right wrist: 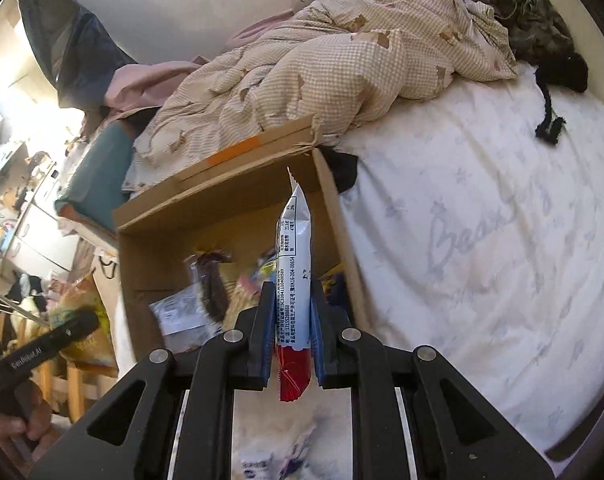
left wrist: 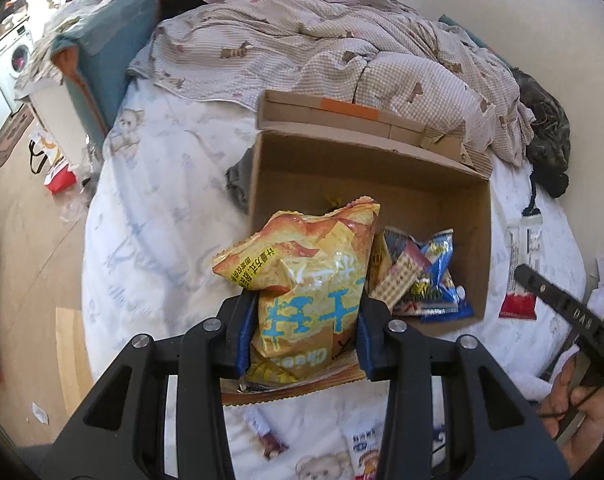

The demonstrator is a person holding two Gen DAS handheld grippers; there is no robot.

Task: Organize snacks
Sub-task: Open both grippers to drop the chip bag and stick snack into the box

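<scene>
My left gripper (left wrist: 302,312) is clamped on a yellow snack bag (left wrist: 302,276), its blue pads pressing the bag's sides, and the bag hangs at the near left corner of the cardboard box (left wrist: 468,240). My right gripper (right wrist: 291,320) is clamped on a slim white and red packet (right wrist: 295,264), which stands upright between the pads in front of the same box (right wrist: 218,216).

The box sits open on a bed (left wrist: 154,208) covered by a white sheet printed with pale bears and script. Its far flap, with a strip of orange tape, leans back against a rumpled checked quilt (left wrist: 342,52) that fills the far half of the bed. In the box, at the near right, lies a blue packet (left wrist: 426,280); the right wrist view also shows a clear wrapper with a dark brown snack (right wrist: 206,292) in there. A dark knitted garment (right wrist: 534,28) lies at the far right of the bed, against the pale wall.

In the left wrist view, more snack packets lie on the sheet just near my gripper, and another white and red packet (left wrist: 522,272) shows to the right of the box. A teal cushion (left wrist: 114,52) stands at the bed's far left edge. Beyond it the wooden floor (left wrist: 30,248) carries a red and white bag, and a washing machine (left wrist: 14,56) stands at the far left.
</scene>
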